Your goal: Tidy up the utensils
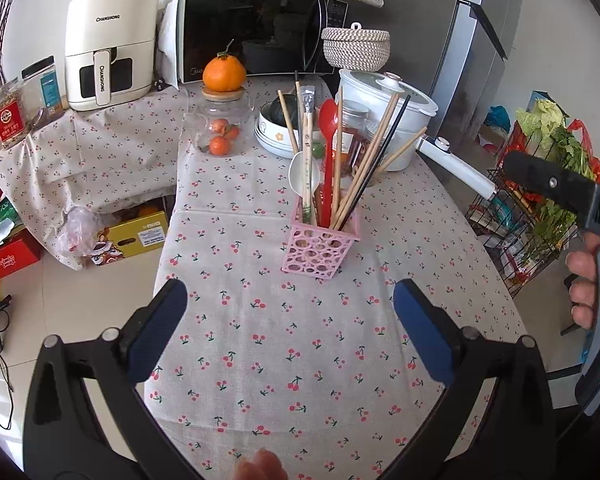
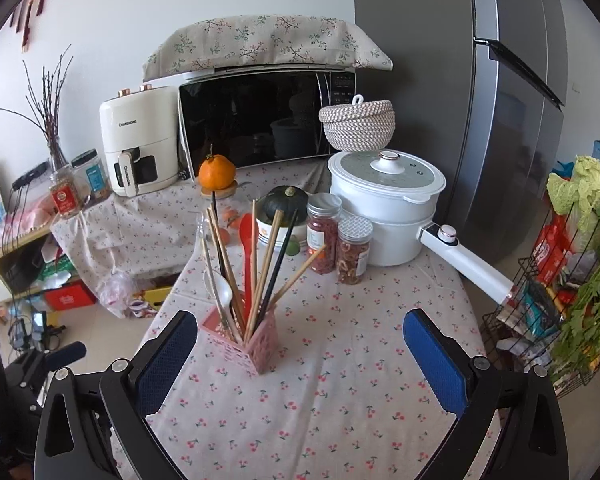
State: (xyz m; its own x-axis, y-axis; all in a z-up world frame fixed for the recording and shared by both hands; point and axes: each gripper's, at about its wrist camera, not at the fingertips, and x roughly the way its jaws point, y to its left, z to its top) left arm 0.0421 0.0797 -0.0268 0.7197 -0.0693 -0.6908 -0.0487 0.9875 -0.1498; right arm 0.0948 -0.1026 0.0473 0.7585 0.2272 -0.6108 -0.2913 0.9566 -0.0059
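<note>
A pink perforated holder (image 1: 320, 250) stands upright on the table (image 1: 300, 360), which is covered by a cloth printed with cherries. The holder contains the utensils: several wooden chopsticks (image 1: 364, 160), a black chopstick (image 1: 380, 152), a red spoon (image 1: 328, 152), a white spoon (image 1: 305, 174) and a brush (image 1: 308, 136), all leaning outward at different angles. The left gripper (image 1: 290, 320) is positioned near the front edge of the table with both blue-padded fingers spread wide and nothing between them; the holder lies beyond its fingertips, apart from them. The right gripper (image 2: 300, 344) is likewise spread wide and empty; the holder sits just beside its left finger (image 2: 168, 356), without visible contact. In the left wrist view, the right gripper body appears at the right edge, held by a hand (image 1: 584, 280). Far behind the holder stand two jars (image 2: 340, 240) with dried contents, a white pot (image 2: 388, 208) with a long handle pointing right, a bowl (image 2: 268, 232) holding a dark green squash (image 2: 286, 202), and a glass jar of small oranges (image 1: 220, 128) with one orange (image 1: 224, 72) on its lid. A microwave (image 2: 260, 120) and a white air fryer (image 2: 140, 148) occupy the far left area. A wire rack (image 2: 540, 320) of vegetables is at the right.
</note>
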